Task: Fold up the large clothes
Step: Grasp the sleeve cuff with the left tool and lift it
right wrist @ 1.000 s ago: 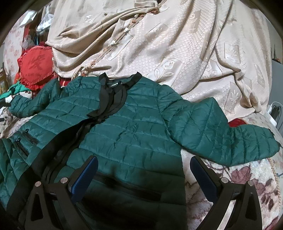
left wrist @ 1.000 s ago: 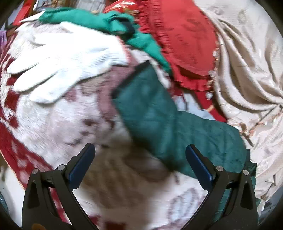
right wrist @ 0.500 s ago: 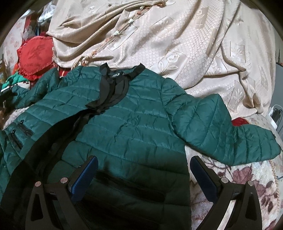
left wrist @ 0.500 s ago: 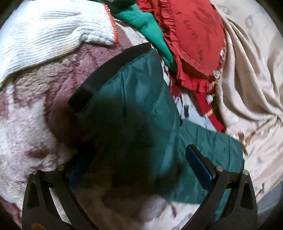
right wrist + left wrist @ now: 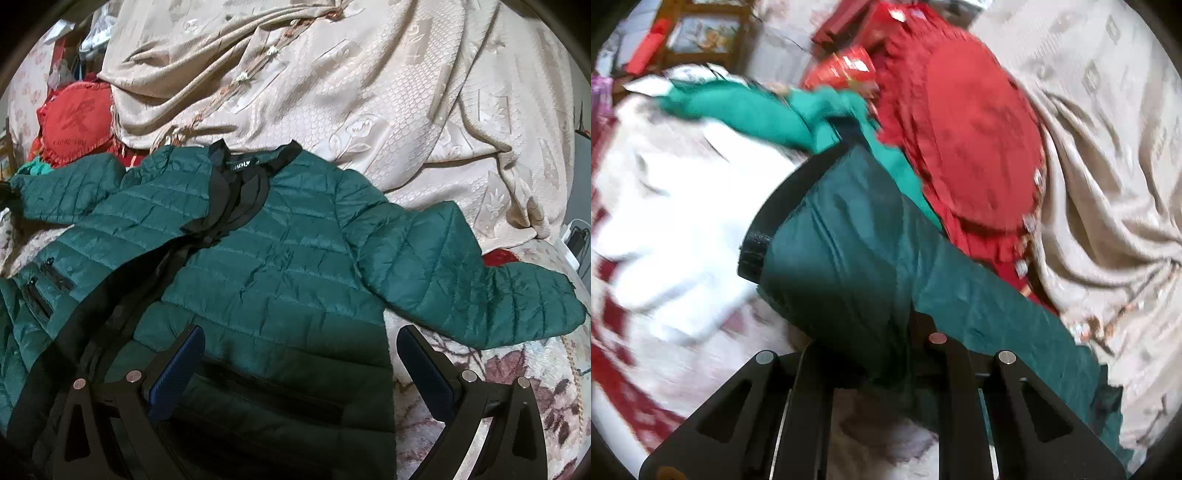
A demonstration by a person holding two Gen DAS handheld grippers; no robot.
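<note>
a green puffy jacket (image 5: pixel 266 266) lies spread out flat, with the right gripper (image 5: pixel 299 369) wide open over it.

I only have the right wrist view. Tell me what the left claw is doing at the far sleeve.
Observer: The left claw is shut on the sleeve, with the fabric bunched between its fingers.
Operator: Report where the cuff is.
Observer: The black cuff sticks out free beyond the grip, not pinched.
Operator: Say what lies past the cuff.
Observer: A brighter green garment stretches across just behind it. To the cuff's left there is white cloth, too blurred to name.
</note>
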